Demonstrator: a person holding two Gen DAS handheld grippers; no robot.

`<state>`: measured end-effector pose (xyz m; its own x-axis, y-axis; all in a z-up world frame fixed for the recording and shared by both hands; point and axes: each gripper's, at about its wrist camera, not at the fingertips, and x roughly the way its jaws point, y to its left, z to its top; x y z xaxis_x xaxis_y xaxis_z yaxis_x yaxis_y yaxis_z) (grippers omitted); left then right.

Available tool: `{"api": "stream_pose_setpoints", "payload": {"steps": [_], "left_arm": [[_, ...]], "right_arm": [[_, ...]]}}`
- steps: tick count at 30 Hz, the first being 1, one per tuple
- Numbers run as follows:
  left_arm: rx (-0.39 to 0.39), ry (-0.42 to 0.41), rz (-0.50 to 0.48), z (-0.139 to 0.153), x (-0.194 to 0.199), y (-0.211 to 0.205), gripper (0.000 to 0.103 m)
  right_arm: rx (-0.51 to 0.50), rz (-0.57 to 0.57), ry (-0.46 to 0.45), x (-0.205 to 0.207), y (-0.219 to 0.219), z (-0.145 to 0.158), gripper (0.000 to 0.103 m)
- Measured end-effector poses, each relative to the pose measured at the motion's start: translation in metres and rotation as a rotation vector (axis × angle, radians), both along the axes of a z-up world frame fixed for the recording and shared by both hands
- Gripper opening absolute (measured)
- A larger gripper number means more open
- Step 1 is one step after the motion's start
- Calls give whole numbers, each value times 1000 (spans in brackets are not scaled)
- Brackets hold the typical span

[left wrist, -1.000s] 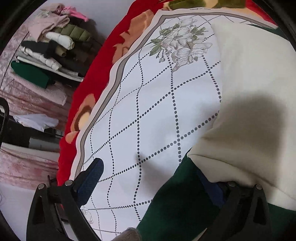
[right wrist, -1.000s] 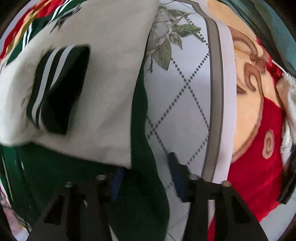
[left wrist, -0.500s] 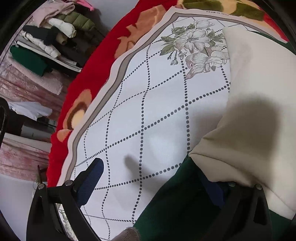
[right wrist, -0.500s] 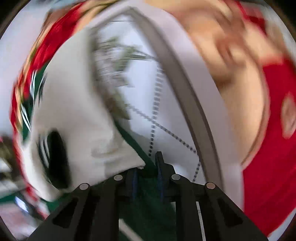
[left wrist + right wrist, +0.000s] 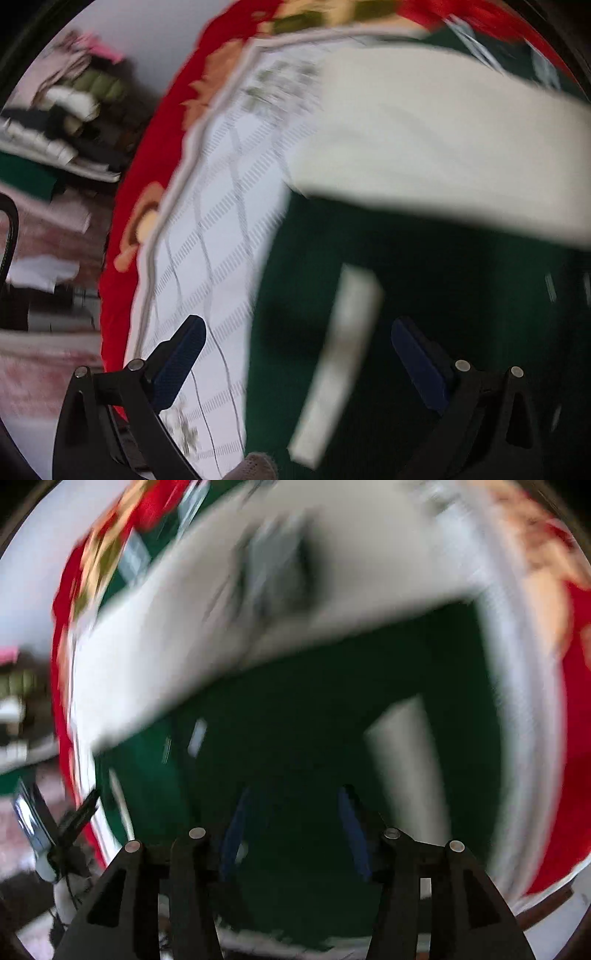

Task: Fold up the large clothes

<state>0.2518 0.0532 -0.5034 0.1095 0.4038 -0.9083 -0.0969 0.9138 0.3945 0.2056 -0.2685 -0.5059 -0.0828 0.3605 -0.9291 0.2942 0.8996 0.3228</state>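
Observation:
A dark green garment (image 5: 424,295) with a cream sleeve (image 5: 443,147) folded across it lies on a white diamond-patterned sheet (image 5: 221,240); both views are motion-blurred. A cream stripe (image 5: 340,362) crosses the green cloth. My left gripper (image 5: 295,362) is open, one finger over the sheet, one over the green cloth. In the right wrist view the green garment (image 5: 314,720) and the cream sleeve (image 5: 258,609) fill the frame. My right gripper (image 5: 291,830) is open just over the green cloth, holding nothing.
A red floral blanket (image 5: 155,166) lies under the sheet and shows at its edges (image 5: 576,738). A pile of folded clothes (image 5: 66,122) sits on shelves at the far left, beyond the bed edge.
The right gripper was shut on the green cloth half a second ago and is now open. Both cameras have swung, so more green garment with its cream stripe is in view.

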Motion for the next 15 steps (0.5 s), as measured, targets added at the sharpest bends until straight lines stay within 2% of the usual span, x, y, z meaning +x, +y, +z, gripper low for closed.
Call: {"api": "stream_pose_setpoints", "payload": {"steps": [2, 4, 5, 7, 8, 9, 10, 15], "left_arm": [[8, 48, -45, -11, -24, -15, 103], [-9, 99, -60, -28, -49, -25, 103], [-11, 120, -64, -35, -57, -28, 103], [-18, 160, -83, -52, -73, -34, 103], [-14, 163, -91, -56, -78, -35, 103], [-18, 159, -93, -56, -80, -35, 103], [-26, 154, -94, -57, -81, -34, 103], [-85, 159, -58, -57, -81, -21, 103]], "right_arm": [[33, 38, 67, -30, 53, -25, 52], [19, 73, 106, -46, 88, -46, 53], [-48, 120, 104, -53, 108, -58, 56], [-158, 145, 32, -62, 127, -61, 54], [-226, 140, 10, -68, 136, -59, 43], [-257, 146, -3, -70, 142, -57, 23], [-249, 135, -11, -73, 147, -54, 19], [-126, 98, 4, -81, 160, -37, 18]]}}
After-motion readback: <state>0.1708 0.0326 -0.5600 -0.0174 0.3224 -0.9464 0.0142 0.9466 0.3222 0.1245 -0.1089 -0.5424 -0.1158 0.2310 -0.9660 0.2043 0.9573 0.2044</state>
